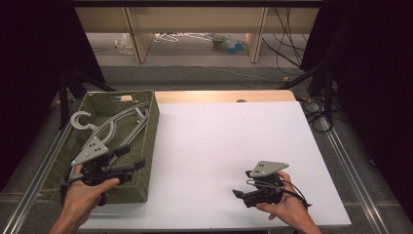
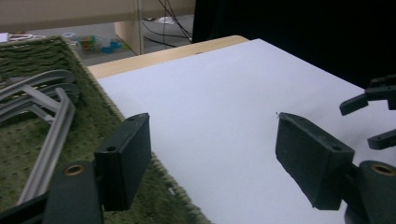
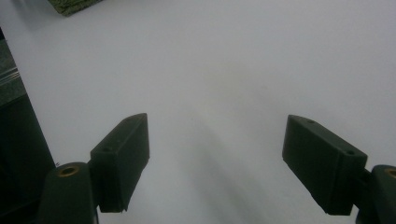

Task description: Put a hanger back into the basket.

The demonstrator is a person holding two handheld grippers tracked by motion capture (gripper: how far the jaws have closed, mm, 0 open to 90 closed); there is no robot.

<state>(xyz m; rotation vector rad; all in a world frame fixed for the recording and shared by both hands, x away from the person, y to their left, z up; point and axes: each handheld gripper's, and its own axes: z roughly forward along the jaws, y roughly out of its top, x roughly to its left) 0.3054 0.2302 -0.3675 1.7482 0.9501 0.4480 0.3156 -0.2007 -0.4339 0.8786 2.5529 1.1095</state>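
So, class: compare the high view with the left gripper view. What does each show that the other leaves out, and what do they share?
High view alone: the person's left hand and right hand, the hook of the grey hangers, and the whole green basket.
Left gripper view alone: a close look along the left gripper, its jaws standing open with nothing between them, poised over the basket's edge.
Shared: the grey hangers in the basket, the white table, and the right gripper, seen far off at the right of the left gripper view.

Hangers (image 2: 44, 100) lie in the basket (image 2: 100, 105), left of the left jaws. The sheet (image 2: 219, 98) spreads between and beyond those jaws.
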